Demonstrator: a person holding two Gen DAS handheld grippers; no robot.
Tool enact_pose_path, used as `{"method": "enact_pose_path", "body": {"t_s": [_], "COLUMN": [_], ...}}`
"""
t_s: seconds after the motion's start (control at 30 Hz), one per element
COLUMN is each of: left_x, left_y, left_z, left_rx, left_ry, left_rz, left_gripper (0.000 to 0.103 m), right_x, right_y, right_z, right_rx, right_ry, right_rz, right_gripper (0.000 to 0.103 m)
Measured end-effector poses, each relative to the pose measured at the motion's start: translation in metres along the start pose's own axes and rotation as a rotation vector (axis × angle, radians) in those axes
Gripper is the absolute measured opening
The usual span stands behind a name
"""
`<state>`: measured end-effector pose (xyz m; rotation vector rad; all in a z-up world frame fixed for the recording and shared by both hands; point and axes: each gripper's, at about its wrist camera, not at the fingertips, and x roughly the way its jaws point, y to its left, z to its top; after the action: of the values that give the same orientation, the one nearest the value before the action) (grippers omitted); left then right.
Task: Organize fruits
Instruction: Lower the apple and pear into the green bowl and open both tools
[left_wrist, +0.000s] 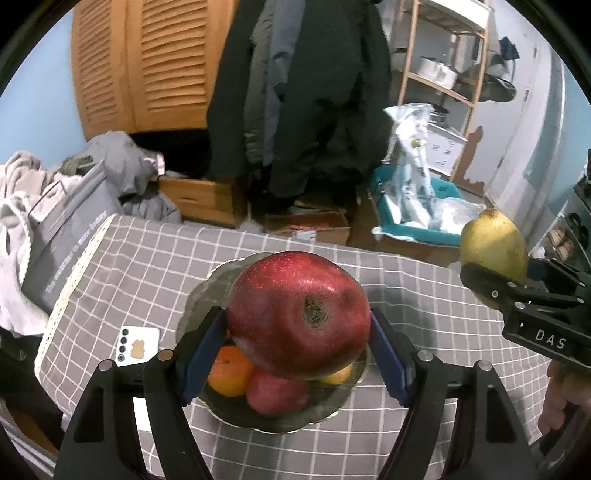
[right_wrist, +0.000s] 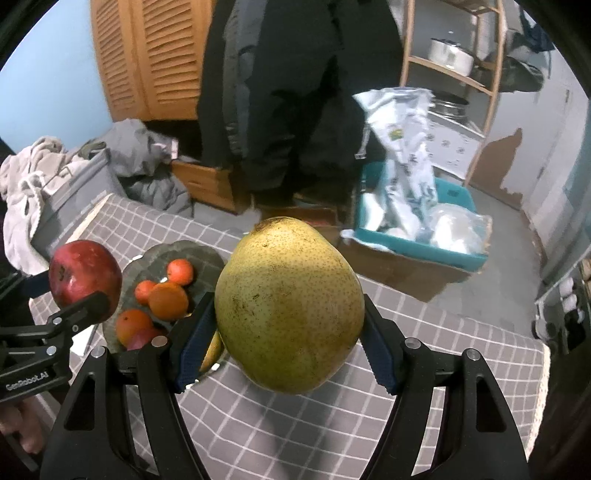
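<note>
My left gripper is shut on a big red apple, its blue pads pressing both sides. The apple hangs just above a scalloped glass bowl that holds an orange, a red fruit and a yellow fruit. My right gripper is shut on a speckled yellow-green pear, held over the checked cloth to the right of the bowl. In the right wrist view, several small oranges lie in the bowl. The left gripper and apple show at the left.
A grey checked cloth covers the table. A white phone lies left of the bowl. Beyond the far table edge stand a teal bin of bags, cardboard boxes, hanging coats and a wooden shelf.
</note>
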<state>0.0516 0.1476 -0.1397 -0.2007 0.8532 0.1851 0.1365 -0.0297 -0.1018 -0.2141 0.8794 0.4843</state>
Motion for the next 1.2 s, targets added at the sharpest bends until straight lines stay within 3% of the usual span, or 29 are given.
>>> {"method": "enact_pose_path", "body": {"t_s": [0.43,0.83,1.2], "left_x": [0.049,0.077,0.092], "left_y": [0.042,0.055,0.059], "left_z": [-0.02,-0.028,-0.034], "left_rx": [-0.073,-0.112,-0.127], "left_ry": [0.111,0.181,0.226], "left_rz": [0.034,0.034,0.032], "left_gripper": [0.078,0.078,0.078], "right_x": [0.065,0.114,0.133], "right_y": [0.038,0.057,0.066], "right_z": [0.005,0.0,-0.001], "right_rx": [-0.018,-0.024,-0.022], "right_ry": [0.091,0.179,0.214], "right_rz": [0.103,0.164,0.207], "right_gripper": [0.074,0.074,0.074]}}
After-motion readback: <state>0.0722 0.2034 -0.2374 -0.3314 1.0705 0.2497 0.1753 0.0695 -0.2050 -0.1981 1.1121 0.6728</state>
